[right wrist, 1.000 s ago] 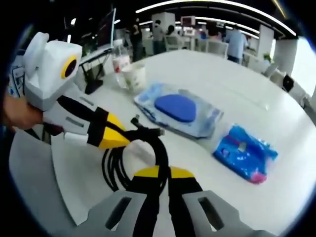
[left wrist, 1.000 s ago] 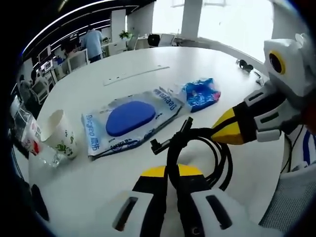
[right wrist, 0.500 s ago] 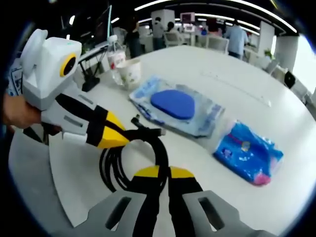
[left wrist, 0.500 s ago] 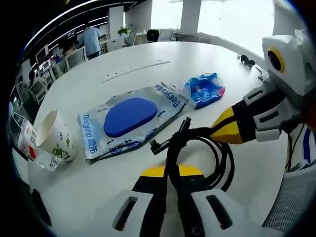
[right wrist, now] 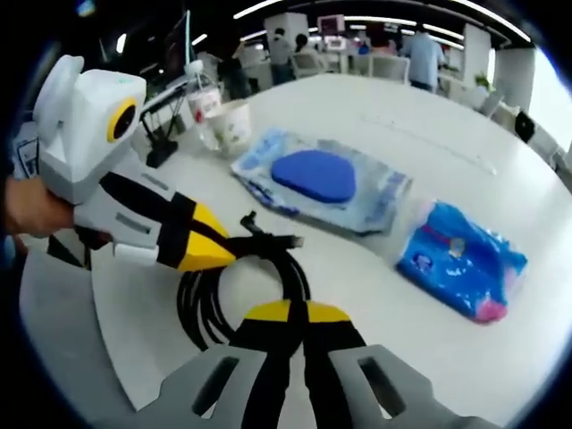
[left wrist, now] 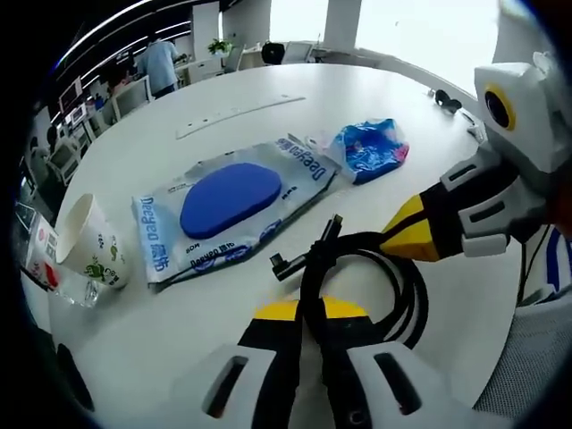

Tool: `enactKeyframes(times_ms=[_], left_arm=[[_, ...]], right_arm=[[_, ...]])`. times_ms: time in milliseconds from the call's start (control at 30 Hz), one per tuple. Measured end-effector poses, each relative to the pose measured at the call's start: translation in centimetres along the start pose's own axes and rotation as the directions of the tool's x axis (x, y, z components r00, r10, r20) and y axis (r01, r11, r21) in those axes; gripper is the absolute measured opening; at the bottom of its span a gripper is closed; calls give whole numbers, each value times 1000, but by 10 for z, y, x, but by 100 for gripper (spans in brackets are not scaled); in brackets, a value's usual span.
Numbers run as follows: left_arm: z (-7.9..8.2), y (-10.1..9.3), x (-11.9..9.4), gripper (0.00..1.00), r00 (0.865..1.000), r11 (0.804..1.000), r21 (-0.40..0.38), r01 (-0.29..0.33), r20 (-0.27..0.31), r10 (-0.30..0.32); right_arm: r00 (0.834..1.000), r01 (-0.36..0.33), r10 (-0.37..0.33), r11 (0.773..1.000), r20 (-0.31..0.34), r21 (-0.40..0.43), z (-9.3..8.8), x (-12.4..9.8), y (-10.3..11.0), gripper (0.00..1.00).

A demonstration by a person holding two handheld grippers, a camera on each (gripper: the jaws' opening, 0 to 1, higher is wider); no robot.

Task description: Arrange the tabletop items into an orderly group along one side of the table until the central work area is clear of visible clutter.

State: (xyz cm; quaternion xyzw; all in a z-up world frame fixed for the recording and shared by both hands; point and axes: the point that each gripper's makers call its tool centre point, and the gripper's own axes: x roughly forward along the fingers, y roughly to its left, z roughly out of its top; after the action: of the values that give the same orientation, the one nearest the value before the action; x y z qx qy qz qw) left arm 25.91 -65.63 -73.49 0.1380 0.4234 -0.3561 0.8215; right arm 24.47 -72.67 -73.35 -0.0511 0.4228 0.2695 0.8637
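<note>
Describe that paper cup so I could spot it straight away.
On the white table, find the big clear packet with the blue oval inside. Past its far end from the grippers stands the cup, beside a bottle with a red label. It is the only open-topped thing, white with small green prints.

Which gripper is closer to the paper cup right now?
Left. The left gripper holds the cable on the paper cup's side; the right gripper sits farther away.
</note>
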Motion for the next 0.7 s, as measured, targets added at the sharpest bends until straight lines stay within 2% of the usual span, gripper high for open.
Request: enactKeyframes(times_ms=[300,700], left_arm=[[0,0,4,5,1000,1000,1,13,-26,-13],[-3,-1,5,8,998,999,5,38,-48,-38]], right_arm=[[1000,0,0,999,-15,32,-5,4,-1,0],[1000,-14,15,999,-26,33,-5,6,0,1]])
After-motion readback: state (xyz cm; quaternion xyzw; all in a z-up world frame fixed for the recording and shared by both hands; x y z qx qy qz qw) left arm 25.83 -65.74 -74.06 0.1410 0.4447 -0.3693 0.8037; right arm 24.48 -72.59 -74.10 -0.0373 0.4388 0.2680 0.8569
